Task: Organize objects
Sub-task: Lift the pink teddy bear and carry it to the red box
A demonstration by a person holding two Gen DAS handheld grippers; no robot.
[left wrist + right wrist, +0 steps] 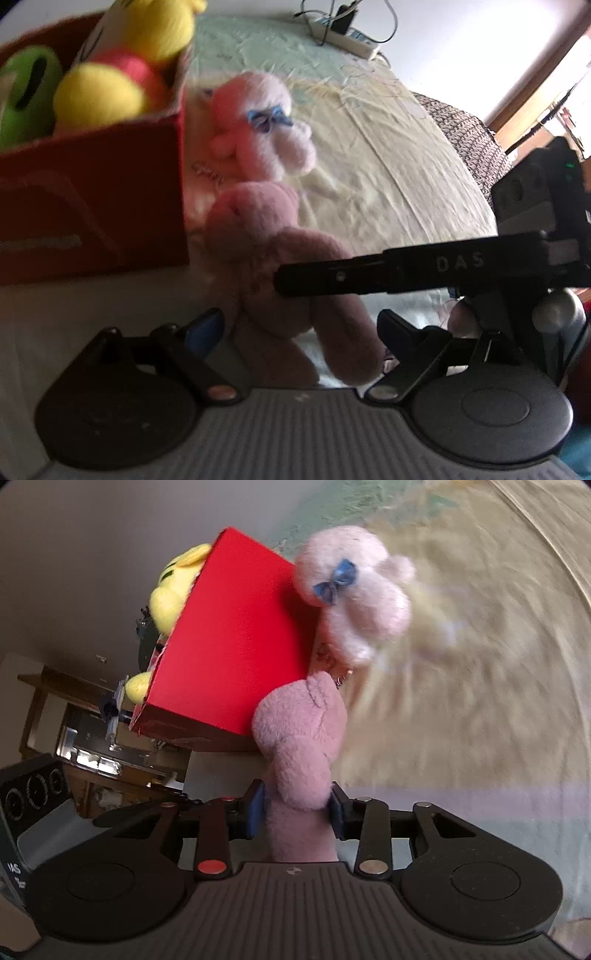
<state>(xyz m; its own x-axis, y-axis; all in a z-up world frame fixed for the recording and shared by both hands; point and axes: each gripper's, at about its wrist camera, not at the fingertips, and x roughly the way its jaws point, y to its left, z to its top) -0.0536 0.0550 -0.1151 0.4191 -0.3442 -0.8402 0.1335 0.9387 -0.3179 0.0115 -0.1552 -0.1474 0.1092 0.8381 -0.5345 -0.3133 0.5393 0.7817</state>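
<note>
A white power strip (349, 35) with black cables plugged in lies at the far edge of the pale crinkled bedsheet (388, 155), beside a dark knitted blanket (469, 147)

A pink plush toy (299, 738) wears a blue bow (336, 579) on its paler pink head. Beside it is a red box (229, 642) holding a yellow plush (147, 48) with a red band, and a green toy (26, 96) with a black marking. The bedsheet (388, 155) is pale cream and mint green.
</note>
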